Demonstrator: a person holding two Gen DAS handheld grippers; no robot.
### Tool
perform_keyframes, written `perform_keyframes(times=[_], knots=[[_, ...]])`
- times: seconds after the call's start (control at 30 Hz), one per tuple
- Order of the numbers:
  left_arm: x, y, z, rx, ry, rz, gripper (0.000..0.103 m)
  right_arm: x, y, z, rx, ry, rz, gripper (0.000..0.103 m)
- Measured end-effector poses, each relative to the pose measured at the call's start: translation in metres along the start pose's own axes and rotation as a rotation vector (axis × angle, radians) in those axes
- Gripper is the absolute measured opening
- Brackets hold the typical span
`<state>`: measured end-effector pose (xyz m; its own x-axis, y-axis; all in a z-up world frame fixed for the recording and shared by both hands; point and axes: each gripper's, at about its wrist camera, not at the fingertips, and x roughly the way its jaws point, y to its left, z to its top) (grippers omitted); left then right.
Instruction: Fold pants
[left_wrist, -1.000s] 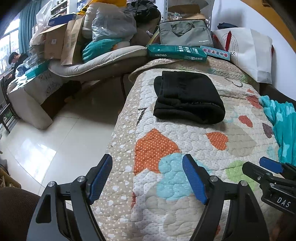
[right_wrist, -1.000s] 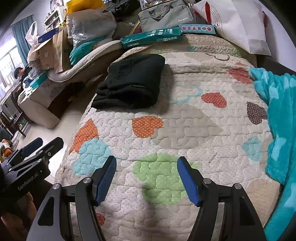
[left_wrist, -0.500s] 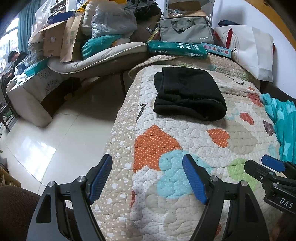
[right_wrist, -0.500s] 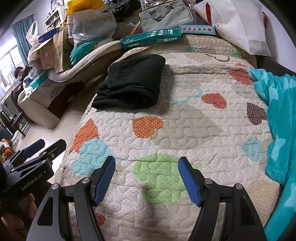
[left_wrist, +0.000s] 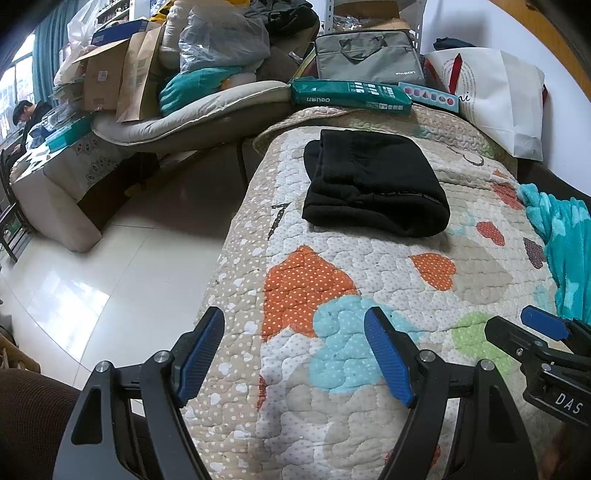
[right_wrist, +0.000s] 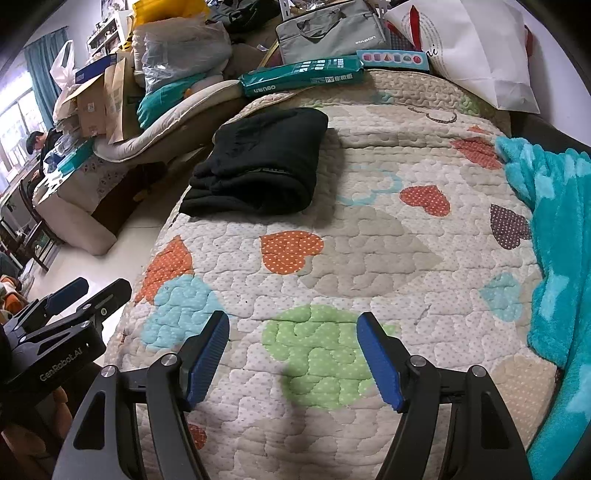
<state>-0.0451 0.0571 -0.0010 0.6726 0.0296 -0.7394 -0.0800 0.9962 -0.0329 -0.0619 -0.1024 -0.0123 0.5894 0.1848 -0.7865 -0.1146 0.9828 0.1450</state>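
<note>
Black pants (left_wrist: 373, 181) (right_wrist: 258, 166) lie folded into a thick rectangle on the heart-patterned quilt (left_wrist: 369, 295) (right_wrist: 369, 258), toward its far left side. My left gripper (left_wrist: 295, 347) hovers open over the quilt's near left edge, well short of the pants, nothing between its blue pads. My right gripper (right_wrist: 293, 350) is open too, above a green heart, nothing in it. Each gripper shows in the other's view: the right gripper (left_wrist: 532, 332) at lower right, the left gripper (right_wrist: 92, 291) at lower left.
A teal fleece blanket (right_wrist: 554, 240) lies along the bed's right side. A green box (left_wrist: 351, 94), a grey bag (left_wrist: 369, 62) and a white paper bag (left_wrist: 506, 99) crowd the far end. Tiled floor (left_wrist: 110, 277) and a cluttered couch (left_wrist: 184, 122) are left; a person (left_wrist: 26, 114) sits far left.
The pants lie as before. Both views have shifted very slightly; the grippers stay open over the near quilt.
</note>
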Motion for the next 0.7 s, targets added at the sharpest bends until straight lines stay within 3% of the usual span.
perform_keyframes(times=[0.4, 0.7], knots=[[0.000, 0.000, 0.000, 0.000, -0.003, -0.004, 0.078, -0.007, 0.005, 0.002, -0.084, -0.047, -0.159, 0.077], [0.001, -0.001, -0.001, 0.004, -0.003, -0.002, 0.078, -0.010, 0.013, 0.001, -0.141, -0.066, -0.196, 0.079]])
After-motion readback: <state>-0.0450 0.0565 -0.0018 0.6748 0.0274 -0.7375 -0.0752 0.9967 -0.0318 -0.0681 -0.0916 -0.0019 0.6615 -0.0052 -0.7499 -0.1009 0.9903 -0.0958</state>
